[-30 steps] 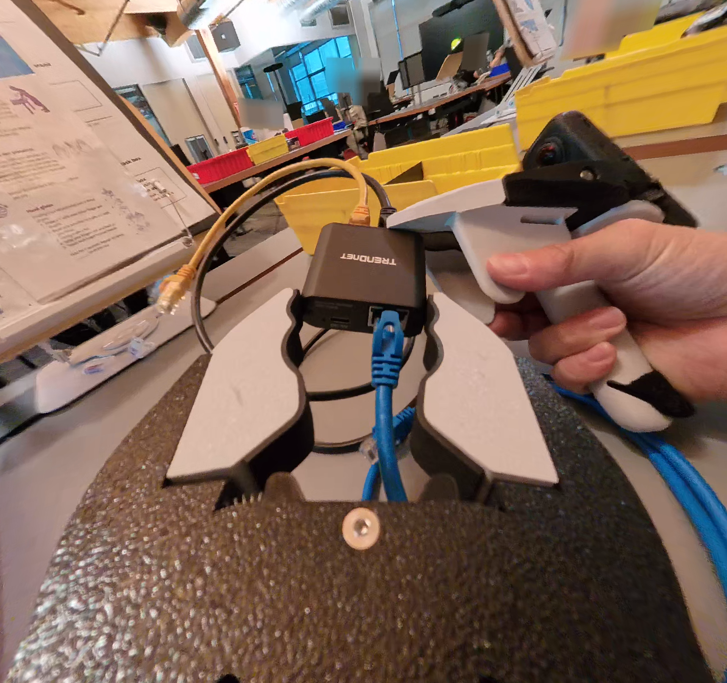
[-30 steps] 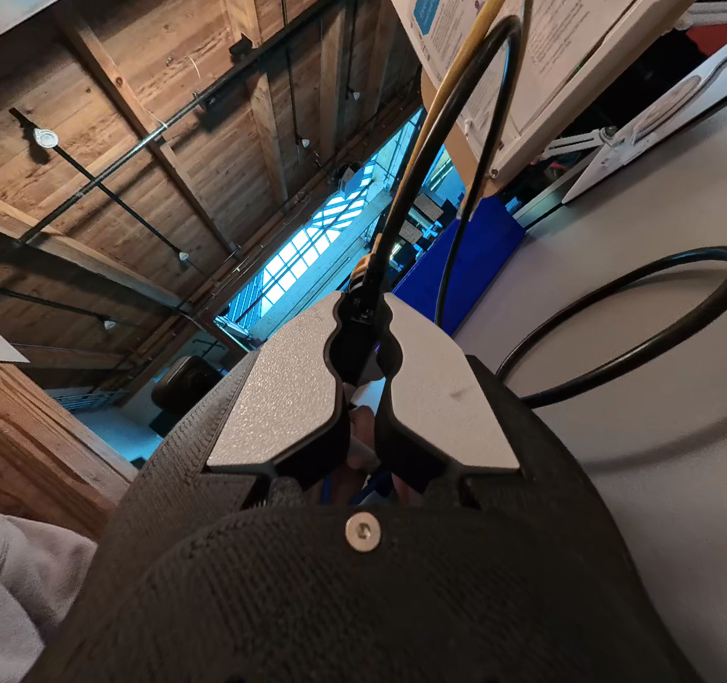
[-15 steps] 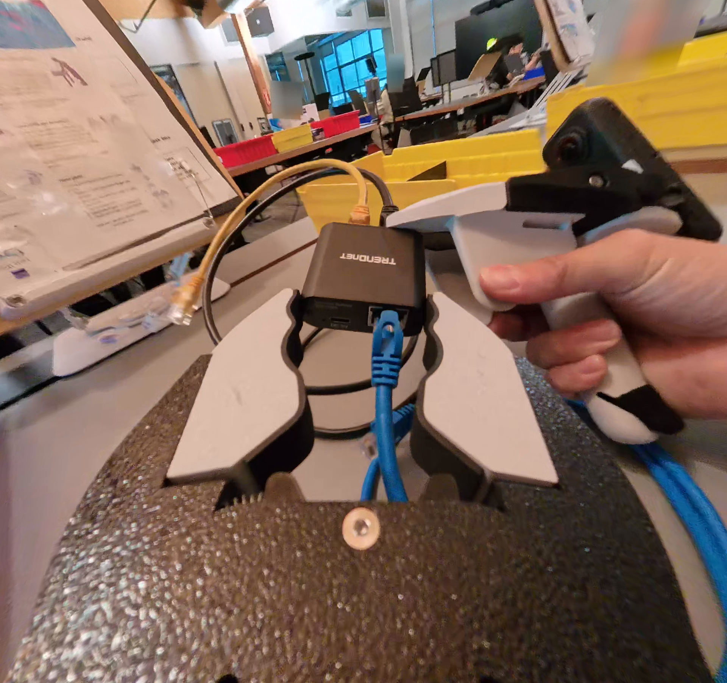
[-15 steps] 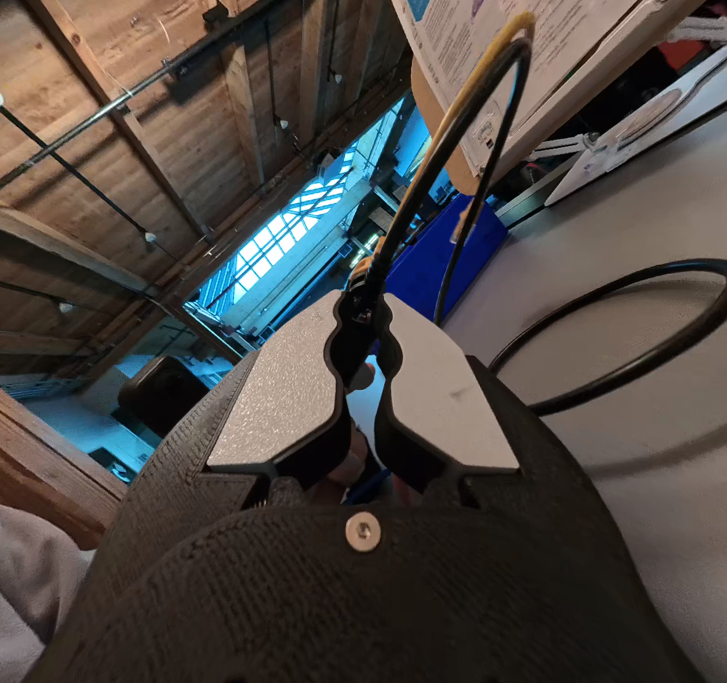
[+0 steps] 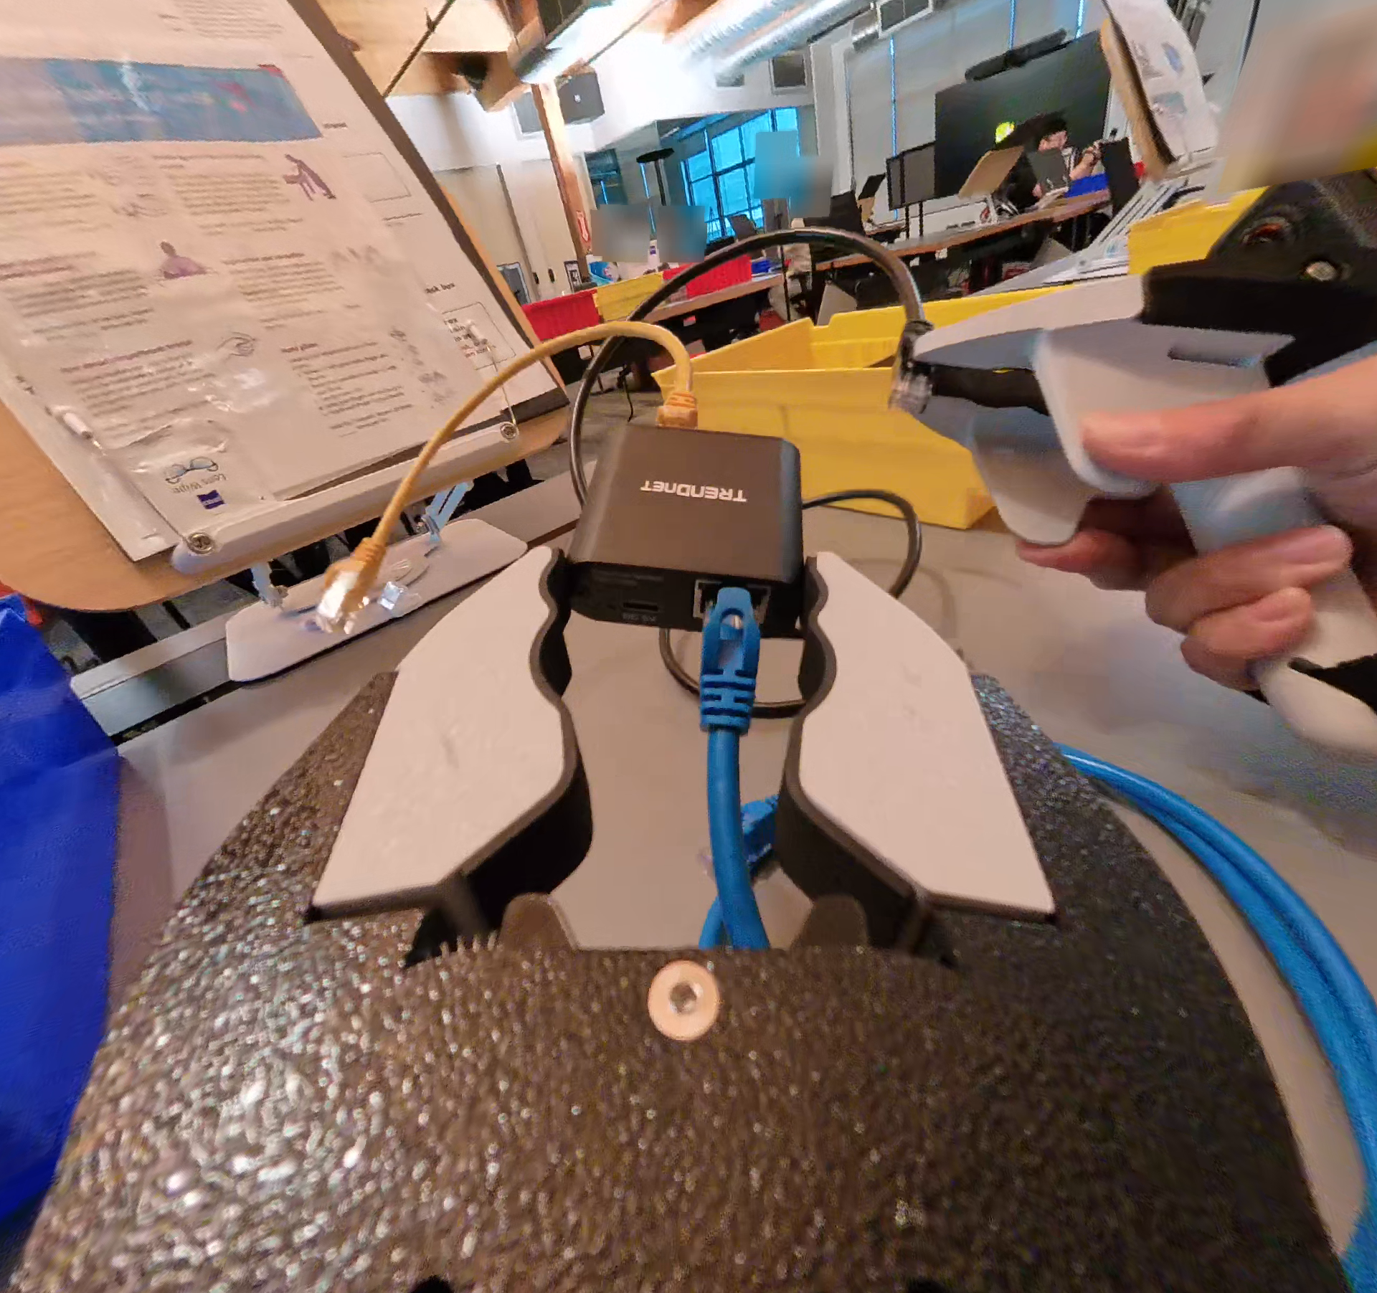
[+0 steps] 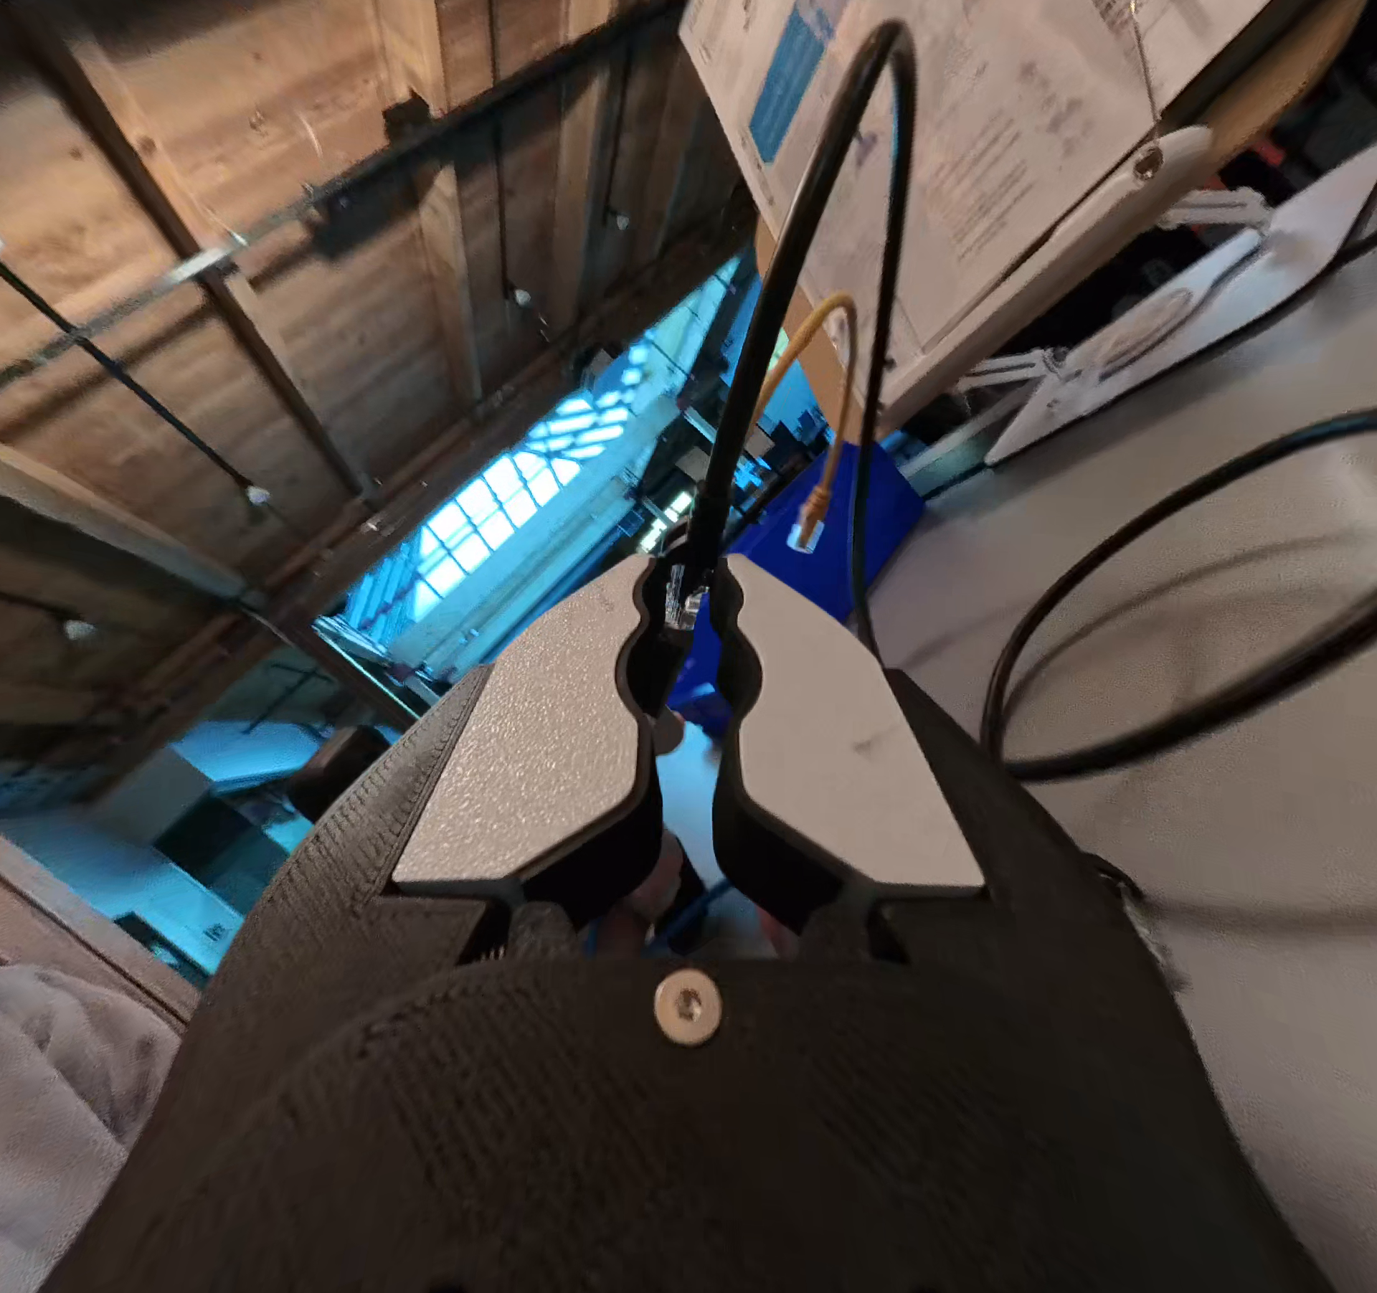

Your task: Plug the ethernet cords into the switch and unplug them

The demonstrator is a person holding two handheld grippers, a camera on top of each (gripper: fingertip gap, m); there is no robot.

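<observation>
A small black switch [image 5: 689, 497] is clamped between the fingertips of my left gripper [image 5: 685, 573], just above the grey table [image 5: 1043, 661]. A blue cord [image 5: 726, 668] is plugged into its near port. A yellow cord [image 5: 521, 378] is plugged into its far side, with its free plug [image 5: 339, 590] hanging at the left. My right gripper [image 6: 689, 579] is shut on the plug of a black cord [image 6: 682, 598]. That plug [image 5: 910, 378] hangs free up and to the right of the switch, and the cord arcs over to the table.
A slanted board with a printed sheet [image 5: 186, 251] stands at the left on a white base [image 5: 358, 609]. Yellow bins [image 5: 820, 400] sit behind the switch. A blue thing [image 5: 45, 810] is at the left edge. A hand [image 5: 1229, 512] holds the right gripper. Blue cable [image 5: 1229, 922] runs at the right. The left gripper's tips are roughly 10 centimetres from the right gripper's.
The black cord's plug has come out of the switch's far side. My right gripper has carried it up and to the right. The left gripper still holds the switch.
</observation>
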